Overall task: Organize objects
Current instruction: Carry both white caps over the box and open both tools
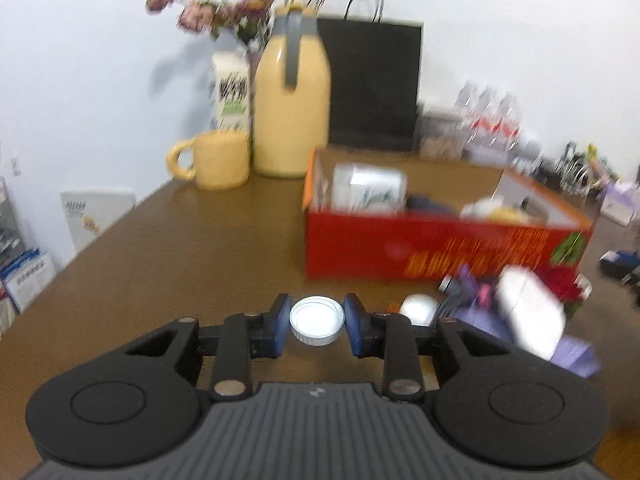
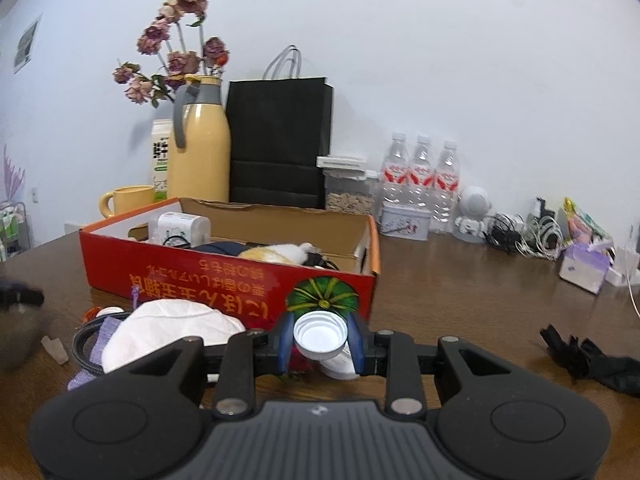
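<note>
Each gripper, left (image 1: 317,321) and right (image 2: 320,340), had its fingers clenched on a white cap, best kept level until over the red box (image 2: 224,276) beyond on the worktop (image 2: 460,292).

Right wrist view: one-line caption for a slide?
Right gripper fingers pinch a white bottle cap before the red cardboard box.

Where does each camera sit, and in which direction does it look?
Left wrist: on the left gripper, looking along its blue pads, shut on a white cap, toward the yellow jug.
Right wrist: on the right gripper, shut on a white bottle, facing the water bottles.
Shared: red box, jug, black bag, flowers. Only grippers show, no hands.
</note>
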Tool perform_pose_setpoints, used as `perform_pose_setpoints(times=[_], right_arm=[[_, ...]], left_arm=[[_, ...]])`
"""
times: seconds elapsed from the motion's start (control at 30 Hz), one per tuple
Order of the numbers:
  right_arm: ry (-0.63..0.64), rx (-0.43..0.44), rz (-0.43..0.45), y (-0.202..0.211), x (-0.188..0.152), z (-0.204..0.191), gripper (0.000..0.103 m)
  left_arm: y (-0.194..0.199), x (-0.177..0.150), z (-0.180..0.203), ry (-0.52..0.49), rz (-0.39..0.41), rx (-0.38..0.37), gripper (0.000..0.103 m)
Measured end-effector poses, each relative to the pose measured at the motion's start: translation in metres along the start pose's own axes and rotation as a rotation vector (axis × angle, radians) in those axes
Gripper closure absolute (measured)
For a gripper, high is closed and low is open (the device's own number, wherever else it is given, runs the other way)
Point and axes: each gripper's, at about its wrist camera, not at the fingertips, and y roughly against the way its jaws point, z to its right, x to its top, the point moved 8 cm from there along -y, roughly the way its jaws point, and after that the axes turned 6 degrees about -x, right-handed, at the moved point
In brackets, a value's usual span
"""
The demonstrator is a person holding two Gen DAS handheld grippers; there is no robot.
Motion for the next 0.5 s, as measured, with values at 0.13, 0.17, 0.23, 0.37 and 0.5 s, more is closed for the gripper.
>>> perform_pose_setpoints(times=[0.13,0.17,0.23,0.37,0.5], right_arm=[[0.033,0.044,0.030,-0.009,0.019,-0.021,0.076],[0.041,0.053,0.037,-0.011,0.025,-0.027,0.076],[0.054,0.074,0.053,-0.018,0.038,-0.038,0.076],[0.076,0.100,0.081,-0.035,0.061,-0.058,0.076],[0.065,0.109,0.071,-0.063,0.074,-0.072,0.076]], left_arm=[[-0.004,0.036,0.015,-0.021,0.072,-0.030,0.073],[-0.006,0.045,0.019,-0.024,0.089,-0.037,0.073],[-0.013,0.059,0.026,-0.025,0.112,-0.049,0.073],[-0.032,0.079,0.038,-0.030,0.136,-0.071,0.073],[-0.059,0.091,0.044,-0.027,0.136,-0.092,0.073]])
